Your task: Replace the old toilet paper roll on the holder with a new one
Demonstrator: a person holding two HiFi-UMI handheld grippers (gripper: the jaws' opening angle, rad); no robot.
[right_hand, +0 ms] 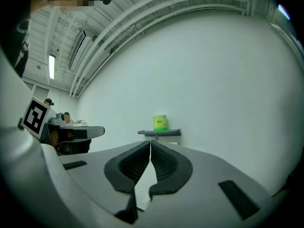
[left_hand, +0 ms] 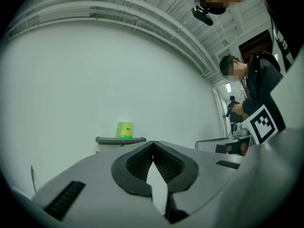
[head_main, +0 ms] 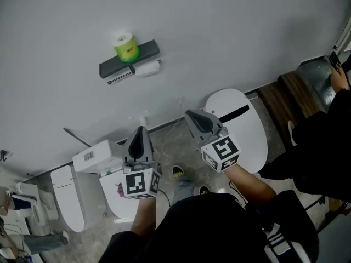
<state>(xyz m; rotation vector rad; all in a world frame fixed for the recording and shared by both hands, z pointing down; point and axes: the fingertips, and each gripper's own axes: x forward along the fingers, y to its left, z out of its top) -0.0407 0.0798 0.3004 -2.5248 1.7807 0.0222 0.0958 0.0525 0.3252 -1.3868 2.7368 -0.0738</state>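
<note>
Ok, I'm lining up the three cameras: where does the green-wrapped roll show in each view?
Head view: green-wrapped roll, upper left, standing on the dark shelf.
Left gripper view: slightly left of centre.
Right gripper view: just right of centre.
Shared landmark: the dark shelf under it.

new roll point(head_main: 125, 47) green wrapper, dark grey shelf point(head_main: 147, 52). old roll point(head_main: 147, 68) white. wall point(head_main: 230, 32) pale grey. left gripper point(head_main: 141, 130), right gripper point(head_main: 190, 115) grey, pads point(left_hand: 137, 163) black ribbed, cubes point(head_main: 137, 183) black-white squares. toilet point(head_main: 66, 201) white.
</note>
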